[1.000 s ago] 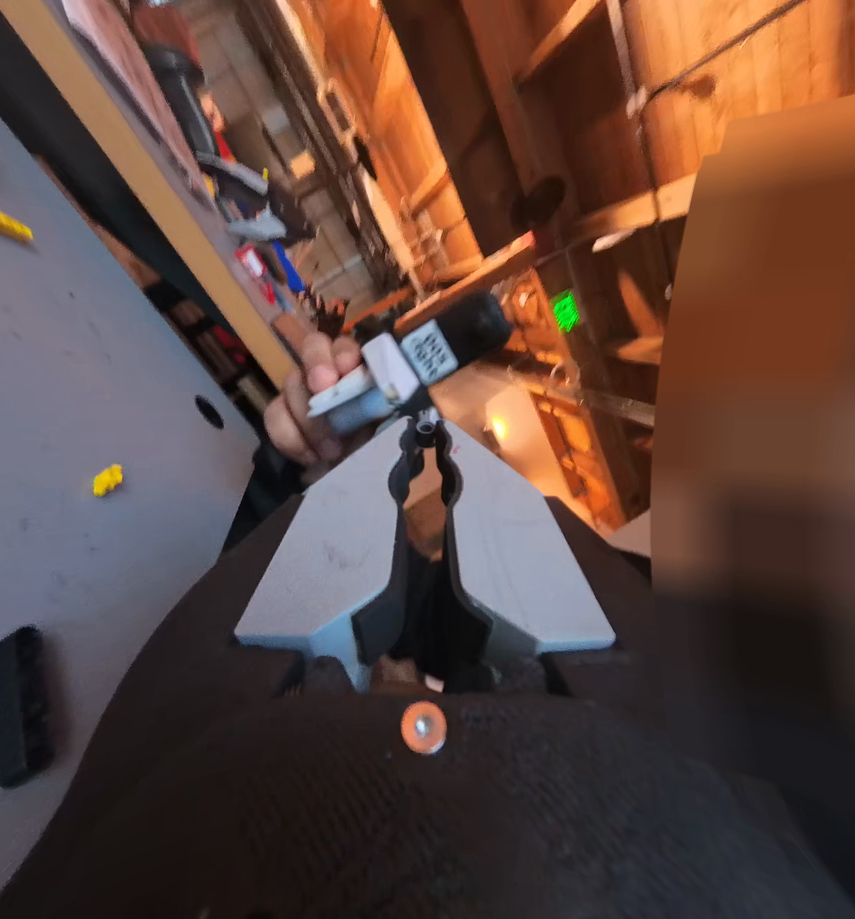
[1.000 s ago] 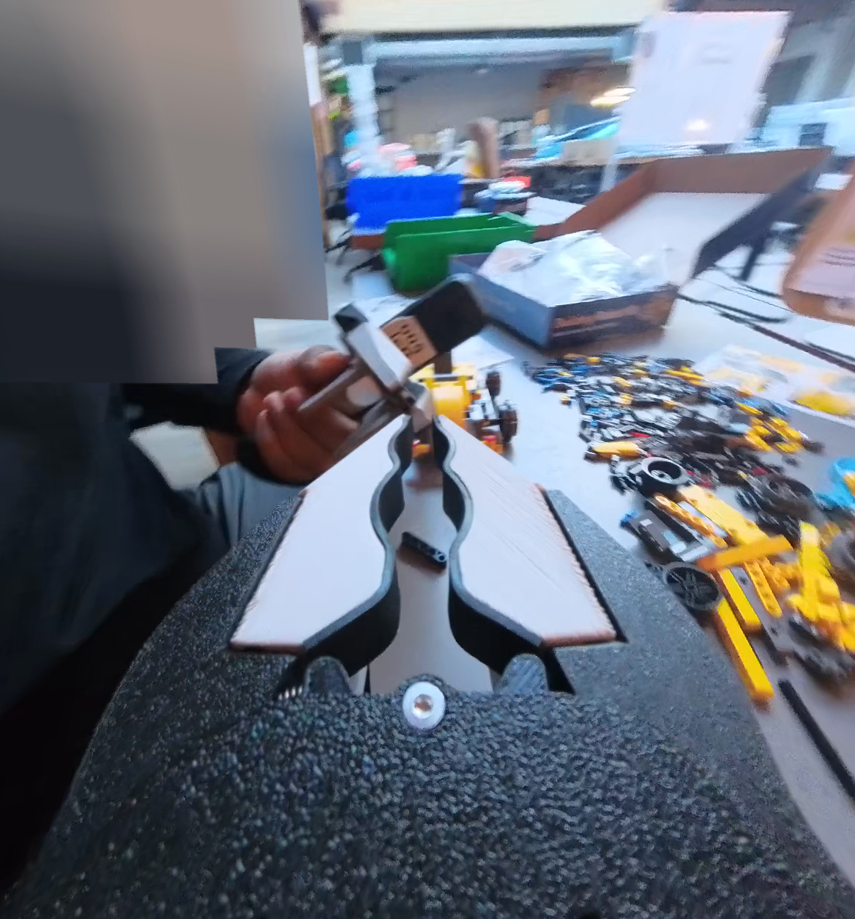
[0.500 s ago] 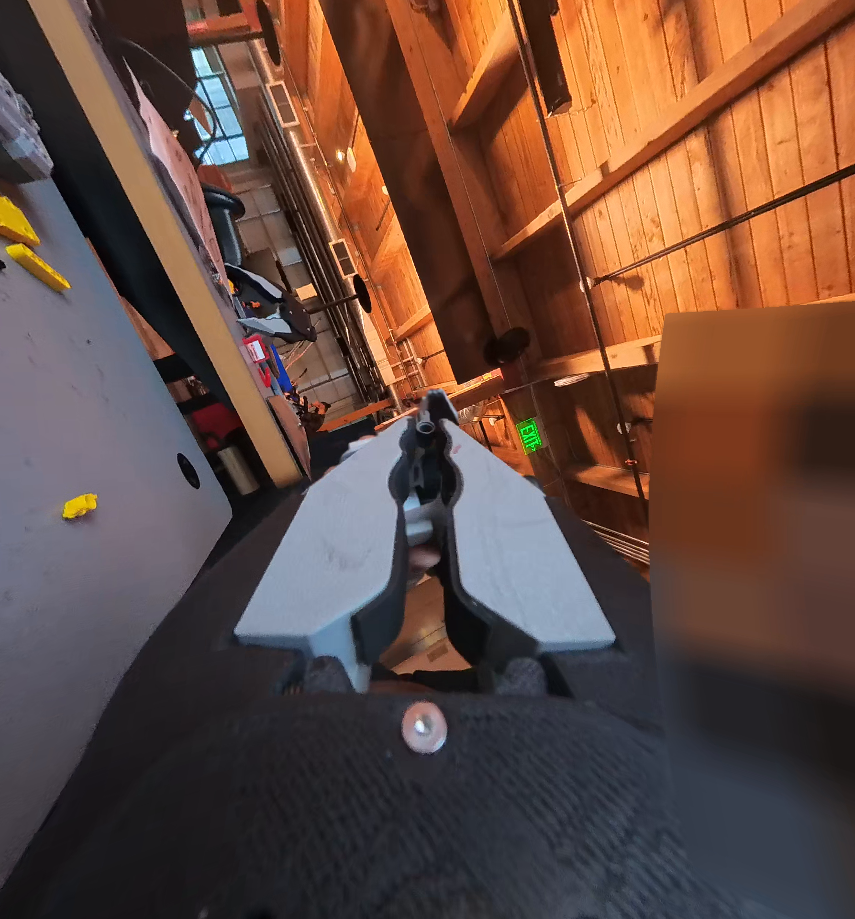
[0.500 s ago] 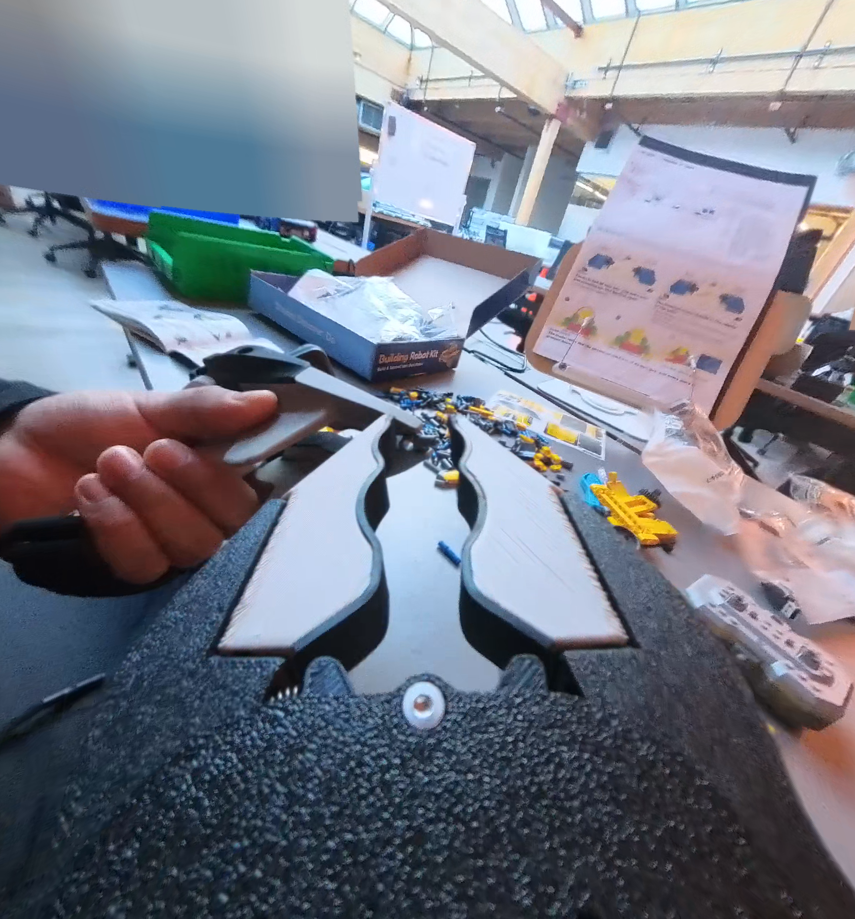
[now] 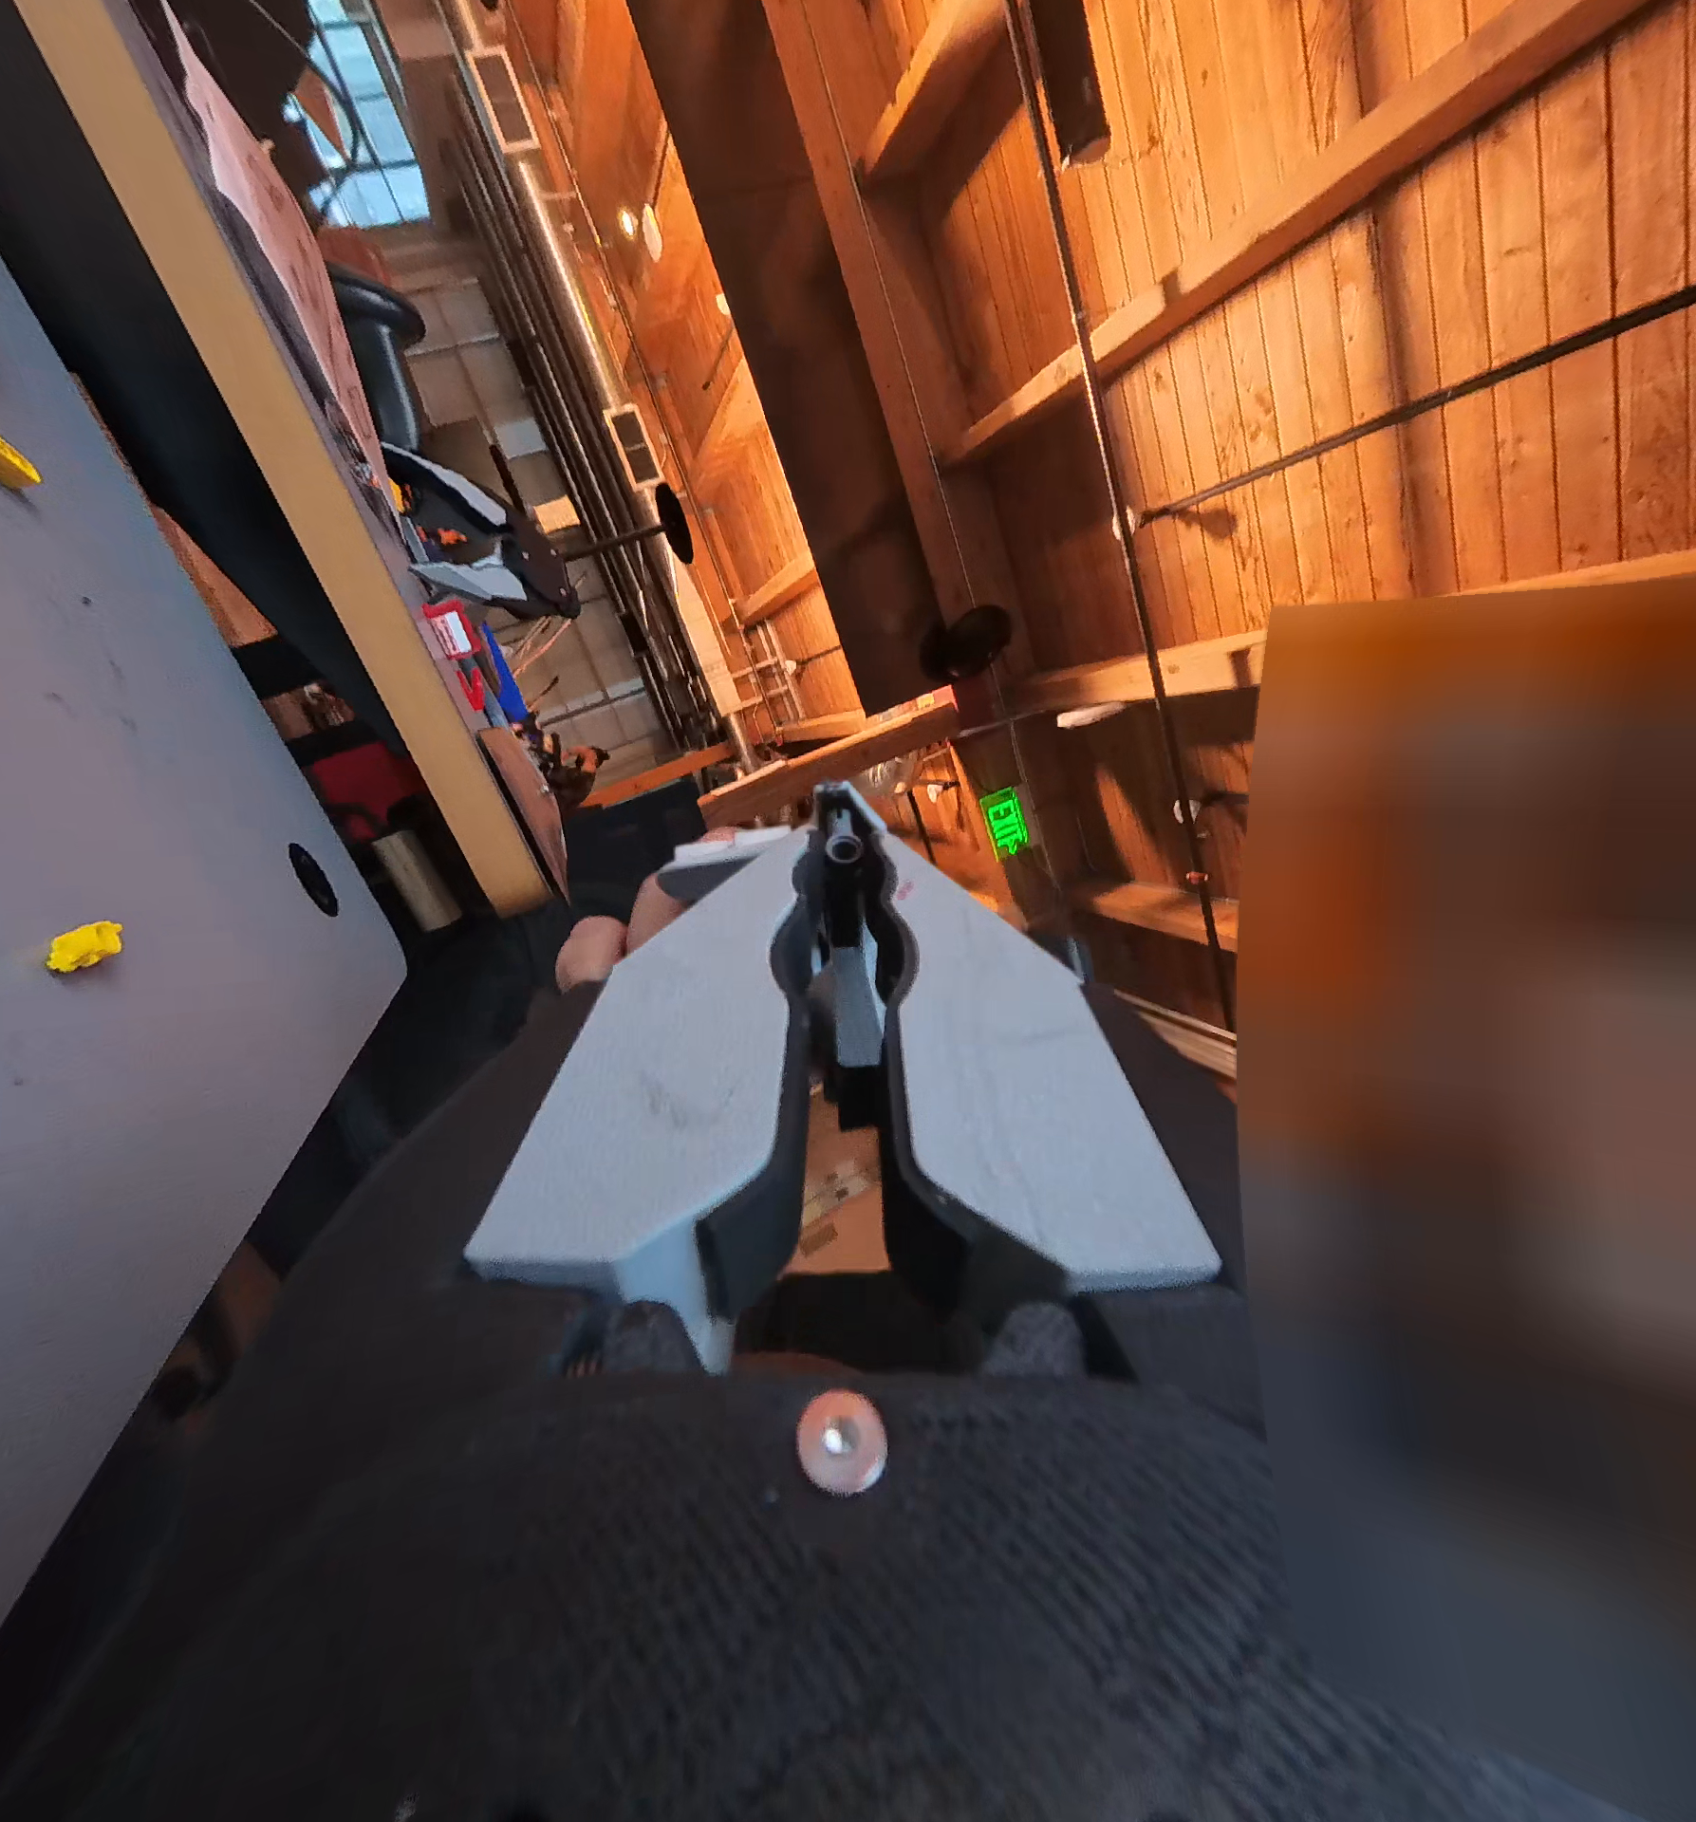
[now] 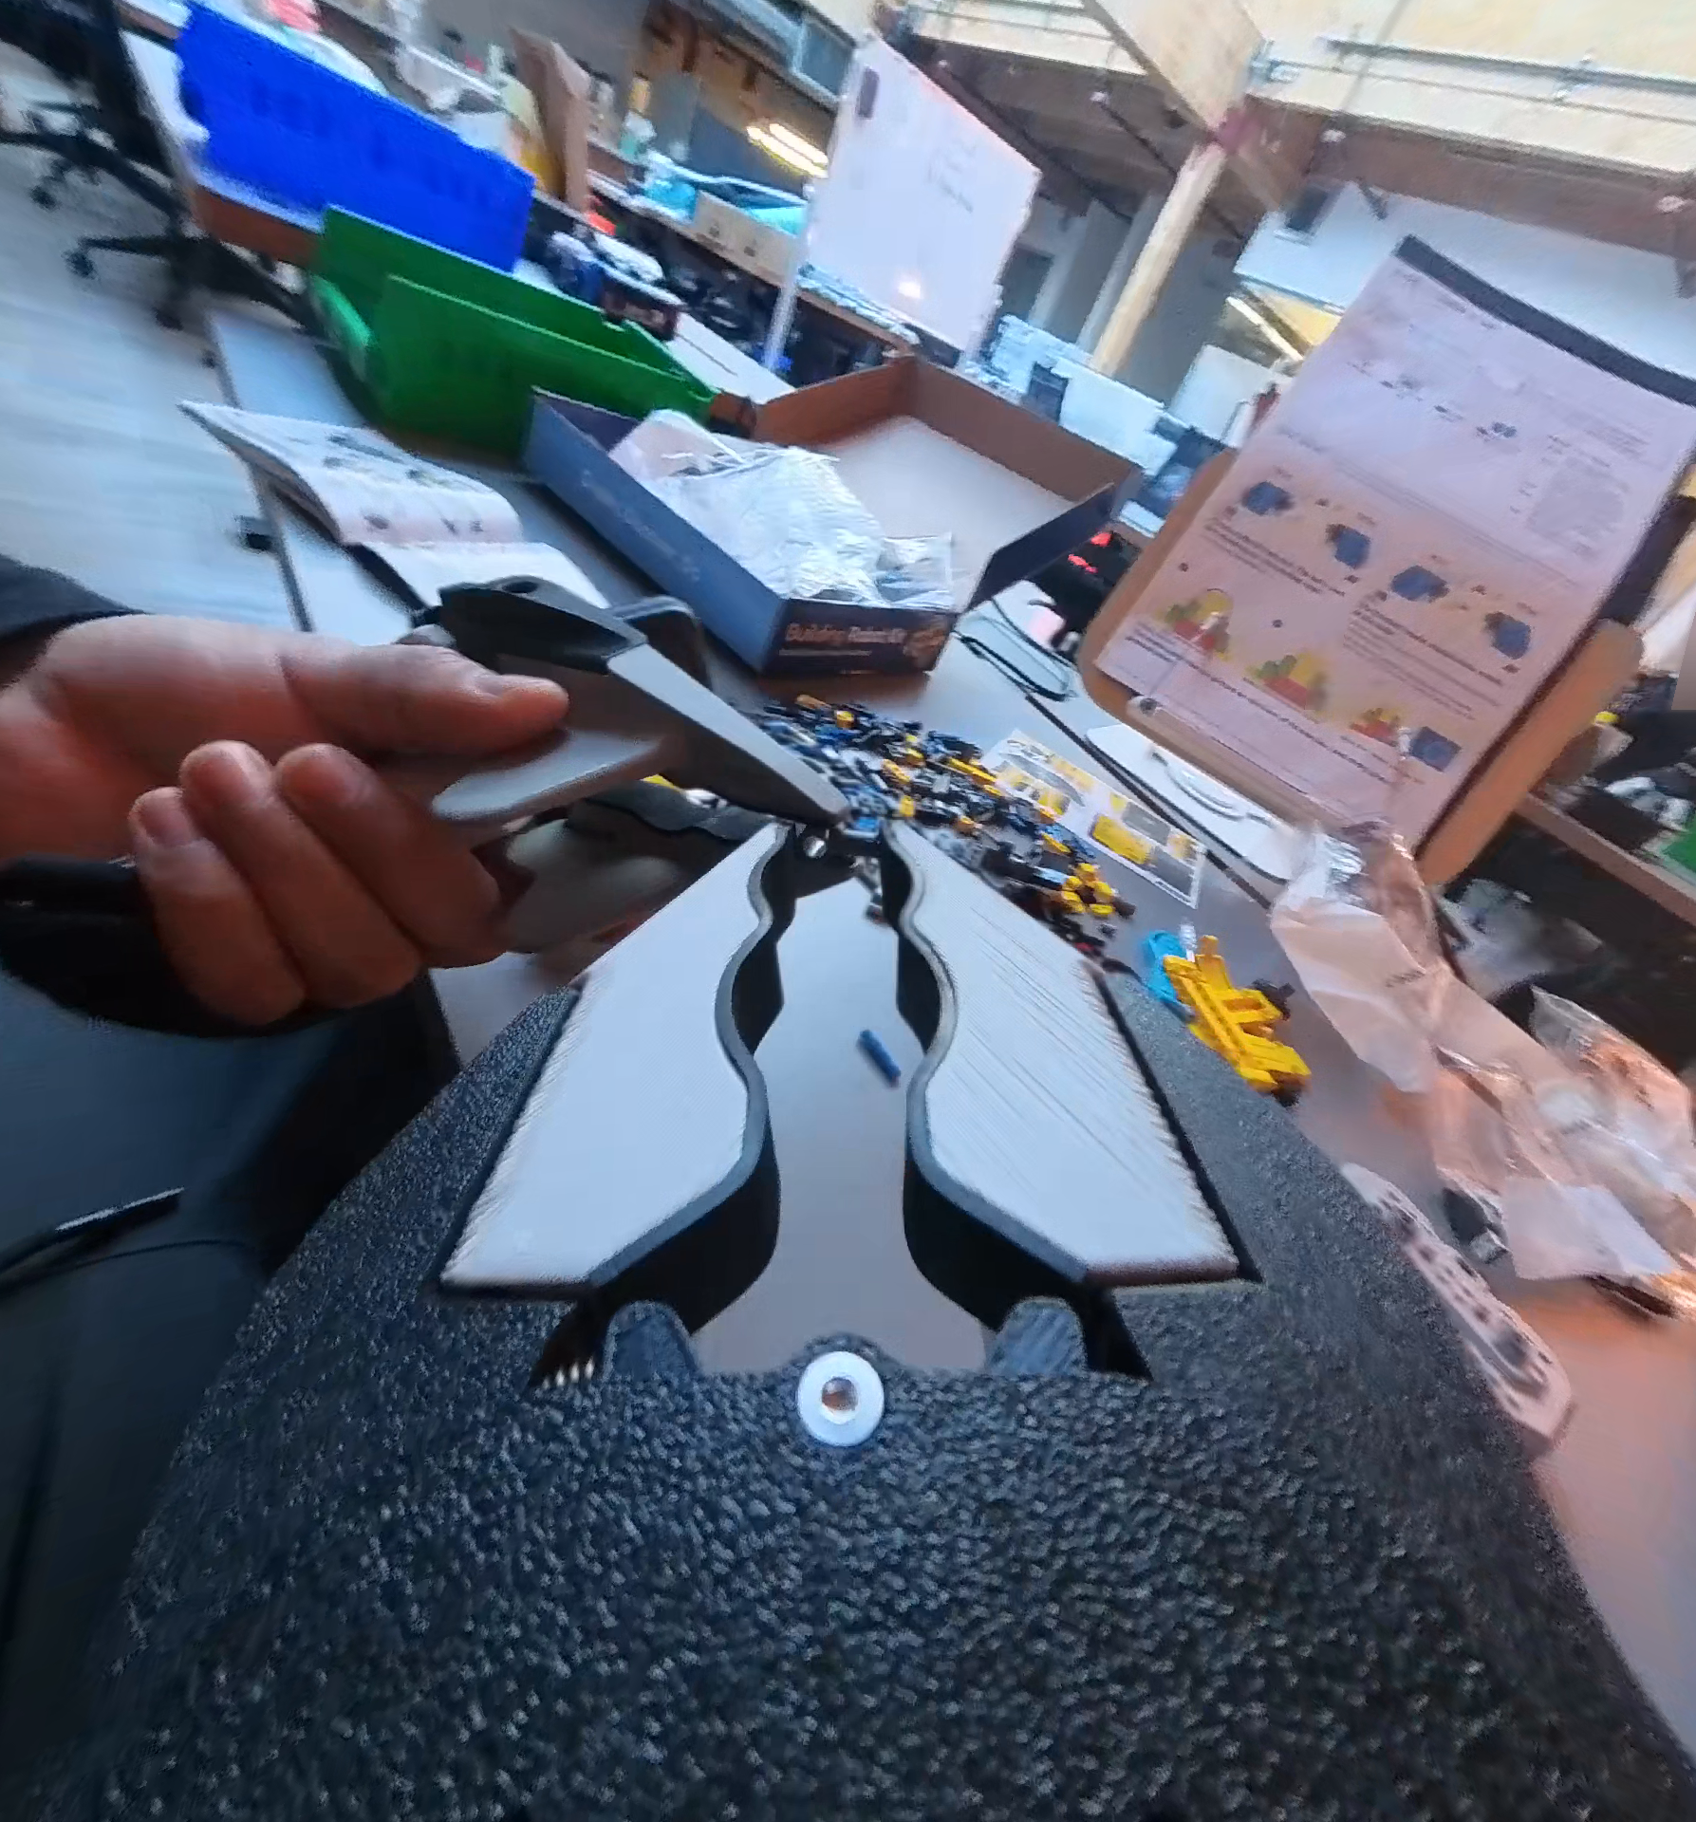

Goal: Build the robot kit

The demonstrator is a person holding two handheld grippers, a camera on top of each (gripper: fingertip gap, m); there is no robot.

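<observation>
My left gripper [image 5: 842, 838] is shut on a small black pin [image 5: 842, 850], gripped at its very tips and held in the air beside the table edge. In the right wrist view a hand [image 6: 262, 808] holds that left gripper [image 6: 817, 826], and its tip with the pin [image 6: 812, 844] sits just at my right gripper's left fingertip. My right gripper [image 6: 836, 850] is open with nothing between its fingers, above the grey table [image 6: 824, 1134]. Part of the right gripper [image 5: 853, 996] shows through the gap between the left fingers.
A pile of small yellow, black and blue pieces [image 6: 972, 799] lies ahead, with a yellow assembly [image 6: 1238, 1016] and a blue pin [image 6: 878, 1055] nearer. An open box [image 6: 775, 592], green bins [image 6: 489, 355], a booklet [image 6: 380, 493], an upright sheet [image 6: 1415, 592] and plastic bags [image 6: 1514, 1104] stand around. My two grippers' fingertips are within a few centimetres of each other.
The left gripper's tip has come right up to the right gripper's fingertips. The right jaws stand wider apart than a second ago. Both views have tilted and swung.
</observation>
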